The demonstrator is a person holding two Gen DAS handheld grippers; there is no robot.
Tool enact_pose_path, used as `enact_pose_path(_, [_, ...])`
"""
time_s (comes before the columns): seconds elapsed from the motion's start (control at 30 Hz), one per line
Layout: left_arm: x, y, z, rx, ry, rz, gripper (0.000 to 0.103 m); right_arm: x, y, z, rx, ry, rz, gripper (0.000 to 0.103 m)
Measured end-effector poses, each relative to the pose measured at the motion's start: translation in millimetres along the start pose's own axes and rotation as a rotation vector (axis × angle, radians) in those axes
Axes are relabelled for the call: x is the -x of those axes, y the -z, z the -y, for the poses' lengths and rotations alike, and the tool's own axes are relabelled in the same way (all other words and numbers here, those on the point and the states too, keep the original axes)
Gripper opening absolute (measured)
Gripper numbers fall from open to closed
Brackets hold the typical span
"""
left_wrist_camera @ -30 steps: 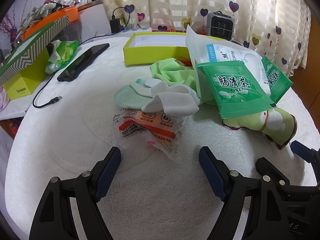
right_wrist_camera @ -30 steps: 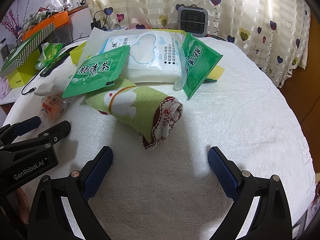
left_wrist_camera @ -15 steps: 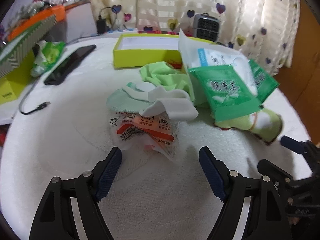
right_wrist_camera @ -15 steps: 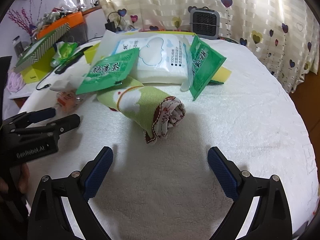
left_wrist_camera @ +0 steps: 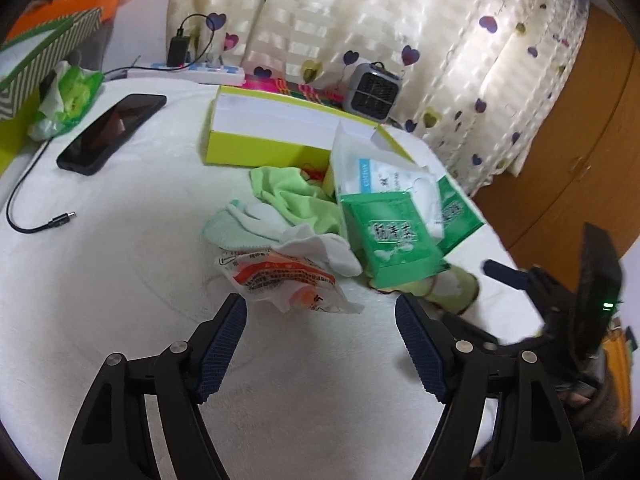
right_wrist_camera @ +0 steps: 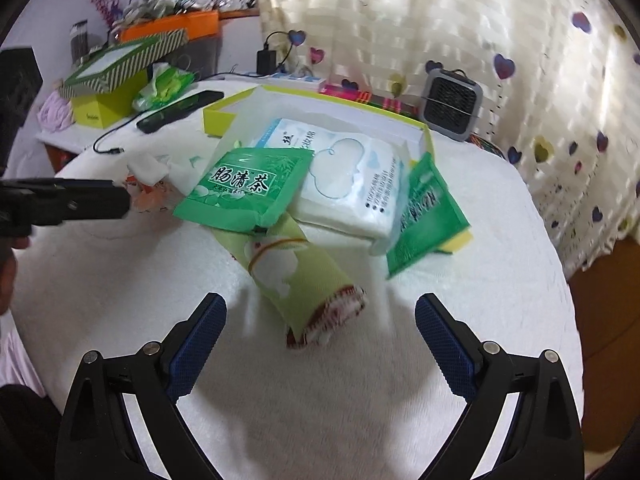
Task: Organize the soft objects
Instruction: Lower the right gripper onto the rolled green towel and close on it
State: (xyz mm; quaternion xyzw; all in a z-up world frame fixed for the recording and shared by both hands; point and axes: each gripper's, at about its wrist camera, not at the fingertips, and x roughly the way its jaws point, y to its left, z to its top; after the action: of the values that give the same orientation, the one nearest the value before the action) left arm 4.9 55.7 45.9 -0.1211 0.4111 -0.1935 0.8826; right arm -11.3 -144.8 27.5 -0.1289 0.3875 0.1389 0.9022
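Note:
A pile of soft things lies on the white towel-covered table (left_wrist_camera: 120,280). A rolled green cloth (right_wrist_camera: 298,276) lies just ahead of my open, empty right gripper (right_wrist_camera: 320,332). Green tea packets (right_wrist_camera: 244,188) and a white cotton-pad pack (right_wrist_camera: 348,184) lean on it. My open, empty left gripper (left_wrist_camera: 320,336) sits just short of an orange-printed plastic bag (left_wrist_camera: 288,280). White and pale green socks (left_wrist_camera: 280,236) and a light green cloth (left_wrist_camera: 296,196) lie behind the bag. A yellow-green open box (left_wrist_camera: 264,136) stands at the back.
A black phone (left_wrist_camera: 112,132) and a cable (left_wrist_camera: 36,216) lie at the left. A small grey fan (left_wrist_camera: 374,92) stands by the heart-print curtain. Striped and yellow boxes (right_wrist_camera: 116,80) sit at the far left. The table edge drops off at the right.
Both grippers have moved forward toward the pile and tilted. The left now nears the orange-printed bag, the right nears the rolled green cloth. Both stay open.

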Motion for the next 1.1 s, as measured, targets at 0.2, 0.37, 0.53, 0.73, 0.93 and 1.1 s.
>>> enact_pose_path(0.2, [23.3,-1.6,-2.0,0.005,0.047,0.022,0.077,-13.0,-11.8,0.9,0.036,-0.023,-0.015,0.095])
enact_pose_path(0.37, [28.0,-6.5,-2.9,0.016,0.062,0.025,0.077,-31.1,-18.7,-2.2,0.072,-0.047,-0.056,0.083])
enact_pose_path(0.53, [16.4,-12.9,1.7,0.033,0.106,-0.007,0.077,-41.9,-18.8,-5.8,0.083,-0.078,-0.088,0.065])
enact_pose_path(0.73, [-0.8,-19.2,12.9,0.027,0.137,-0.039,0.077,-40.5,-17.0,-5.3,0.074,-0.097,-0.093,0.054])
enact_pose_path(0.93, [-21.8,-21.9,19.9,0.034,0.145,-0.086,0.077,-32.4,-12.1,-1.1,0.043,-0.101,-0.083,0.042])
enact_pose_path(1.1, [-37.8,-24.2,23.1,0.068,0.147,-0.134,0.077,-21.9,-1.3,5.2,0.012,-0.092,-0.074,0.036])
